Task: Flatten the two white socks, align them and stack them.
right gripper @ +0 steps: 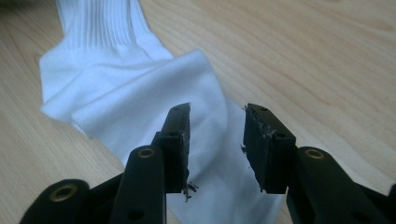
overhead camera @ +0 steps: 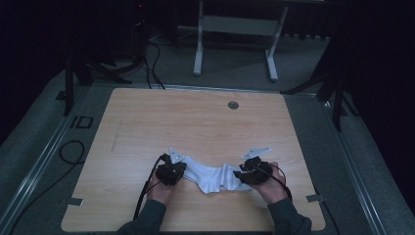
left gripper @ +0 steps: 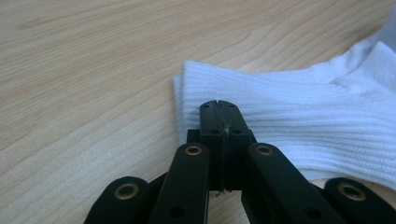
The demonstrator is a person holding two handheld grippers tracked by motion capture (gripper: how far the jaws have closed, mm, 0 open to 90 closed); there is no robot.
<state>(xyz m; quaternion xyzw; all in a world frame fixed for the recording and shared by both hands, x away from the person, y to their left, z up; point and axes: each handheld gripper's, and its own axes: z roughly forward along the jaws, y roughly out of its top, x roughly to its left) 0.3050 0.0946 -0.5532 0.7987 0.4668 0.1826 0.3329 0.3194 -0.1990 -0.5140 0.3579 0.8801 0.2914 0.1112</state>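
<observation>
On a pale wood table [overhead camera: 195,122] in a dark room, white sock [overhead camera: 215,177], left hand-held gripper [left gripper: 218,109] pressed together, right hand-held gripper [right gripper: 217,140] spread.

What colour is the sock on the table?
White, with a ribbed cuff; the sock shows best in the left gripper view.

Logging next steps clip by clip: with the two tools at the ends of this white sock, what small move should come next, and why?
Probably shut the right tool on the sock. Its jaws stand open with white fabric between and under them, while the left tool has its jaws pressed together at the ribbed cuff, though whether it pinches cloth is unclear. Gripping the right end would let both tools lift or stretch it off the table.
</observation>
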